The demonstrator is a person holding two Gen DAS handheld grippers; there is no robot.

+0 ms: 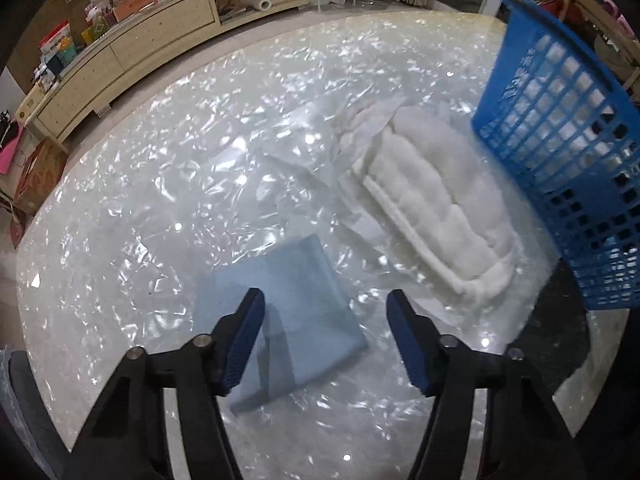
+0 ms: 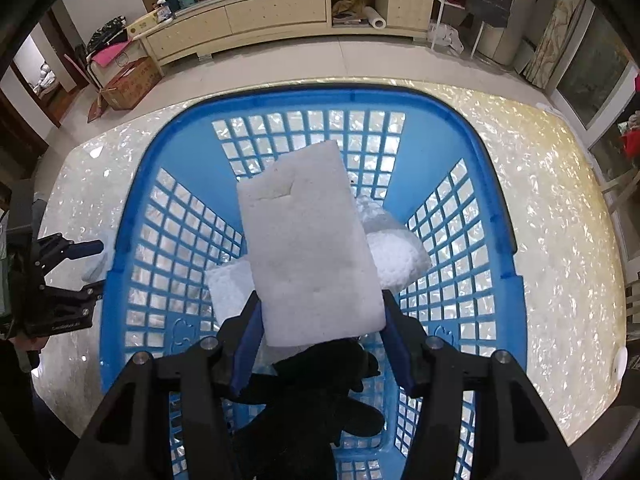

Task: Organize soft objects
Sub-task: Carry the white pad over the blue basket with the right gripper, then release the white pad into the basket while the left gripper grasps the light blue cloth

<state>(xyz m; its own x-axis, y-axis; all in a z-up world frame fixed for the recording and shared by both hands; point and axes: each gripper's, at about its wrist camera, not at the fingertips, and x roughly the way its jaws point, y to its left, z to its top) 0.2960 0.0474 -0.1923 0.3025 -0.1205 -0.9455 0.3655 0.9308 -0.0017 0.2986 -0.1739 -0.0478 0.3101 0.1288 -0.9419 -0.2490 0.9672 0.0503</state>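
Note:
My right gripper (image 2: pixel 322 312) is shut on a white foam pad (image 2: pixel 308 240) and holds it above the inside of the blue basket (image 2: pixel 132 216). White soft items (image 2: pixel 396 256) and a black glove (image 2: pixel 316 396) lie in the basket. My left gripper (image 1: pixel 324 308) is open above a folded light-blue cloth (image 1: pixel 296 304) on the table. A white quilted pad (image 1: pixel 436 200) lies to the right of the cloth, against the basket (image 1: pixel 560 152). The left gripper also shows in the right wrist view (image 2: pixel 76 268), left of the basket.
The shiny pearl-pattern table (image 1: pixel 160 208) carries everything. Crinkled clear plastic (image 1: pixel 288 176) lies beyond the cloth. A long cream cabinet (image 2: pixel 276 16) and a cardboard box (image 2: pixel 132 80) stand on the floor beyond the table.

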